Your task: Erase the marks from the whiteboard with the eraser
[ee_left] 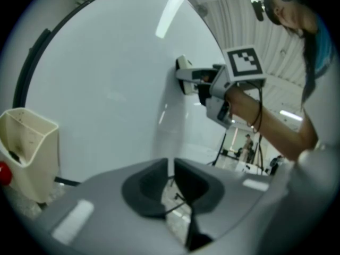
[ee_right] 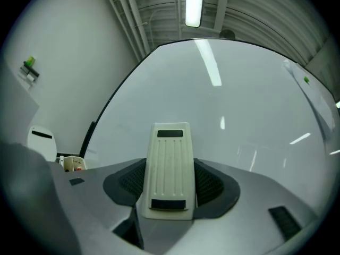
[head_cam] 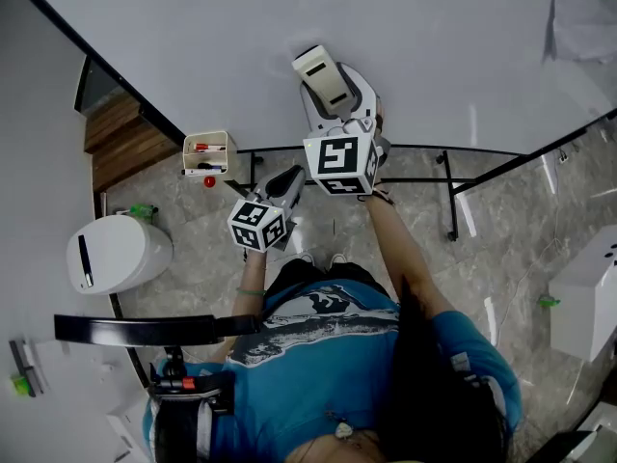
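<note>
Head view: right gripper (head_cam: 335, 99) grips the eraser (head_cam: 316, 69), which sticks out ahead of its jaws over the whiteboard (head_cam: 241, 27); left gripper (head_cam: 289, 179) sits lower and left of it, with a cream pen holder (head_cam: 208, 150) just left of its jaws. Left gripper view: jaws nearly together, thin slit, nothing in it; up and right of them the eraser's far end meets the board. Right gripper view: jaws clamped on the eraser's two long sides, eraser lying lengthwise between them, whiteboard straight ahead.
</note>
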`<state>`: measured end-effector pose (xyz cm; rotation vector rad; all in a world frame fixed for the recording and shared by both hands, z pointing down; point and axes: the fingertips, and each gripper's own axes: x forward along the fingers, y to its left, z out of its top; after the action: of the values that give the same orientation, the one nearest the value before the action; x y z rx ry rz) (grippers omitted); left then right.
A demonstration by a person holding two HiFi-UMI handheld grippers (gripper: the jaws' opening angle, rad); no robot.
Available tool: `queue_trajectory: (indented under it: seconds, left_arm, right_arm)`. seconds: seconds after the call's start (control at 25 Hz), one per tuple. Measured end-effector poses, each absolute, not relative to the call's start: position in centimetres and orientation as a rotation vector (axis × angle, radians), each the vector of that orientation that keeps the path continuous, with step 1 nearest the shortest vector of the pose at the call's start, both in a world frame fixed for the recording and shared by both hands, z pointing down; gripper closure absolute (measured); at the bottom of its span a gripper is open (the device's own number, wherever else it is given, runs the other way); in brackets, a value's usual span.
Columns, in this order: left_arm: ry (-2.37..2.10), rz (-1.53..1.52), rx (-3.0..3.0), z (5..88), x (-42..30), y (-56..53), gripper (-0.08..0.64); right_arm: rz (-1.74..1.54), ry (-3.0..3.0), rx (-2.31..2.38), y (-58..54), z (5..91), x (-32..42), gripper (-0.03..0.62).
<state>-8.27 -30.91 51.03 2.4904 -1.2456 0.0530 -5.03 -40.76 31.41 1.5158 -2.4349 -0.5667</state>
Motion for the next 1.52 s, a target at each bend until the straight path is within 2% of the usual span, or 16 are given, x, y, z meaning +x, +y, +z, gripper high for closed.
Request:
queue_trajectory:
  seconds: [0.2, 0.44, 0.76, 1.16, 1.52]
  left_arm:
    - [-1.19, 0.055, 2.52, 50.6, -6.6, -31.0, 0.534]
    - [-1.109, 0.069, 2.567, 49.8, -4.0, -30.9, 0.534]
    - [-1.058, 0.083, 2.589, 49.6, -2.3, -30.6, 0.534]
    - [-1.088, 0.081, 2.569, 50.0, -2.9, -30.9, 0.534]
    - [-1.094, 0.097, 2.558, 50.7, -3.4, -30.5, 0.534]
  right_arm:
    - [-0.524, -2.465, 1.689, -40.7, 27.2, 2.2, 0.33]
    - [-0.515, -2.306, 1.978, -40.8, 22.7, 14.5, 0.33]
    - [-0.363, -2.153, 2.192, -41.4, 21.7, 26.3, 0.33]
    - [-0.298, -2.144, 2.166, -43.2, 23.7, 27.1, 0.33]
    - [-0.393, -2.158, 2.099, -43.2, 24.4, 20.9, 0.33]
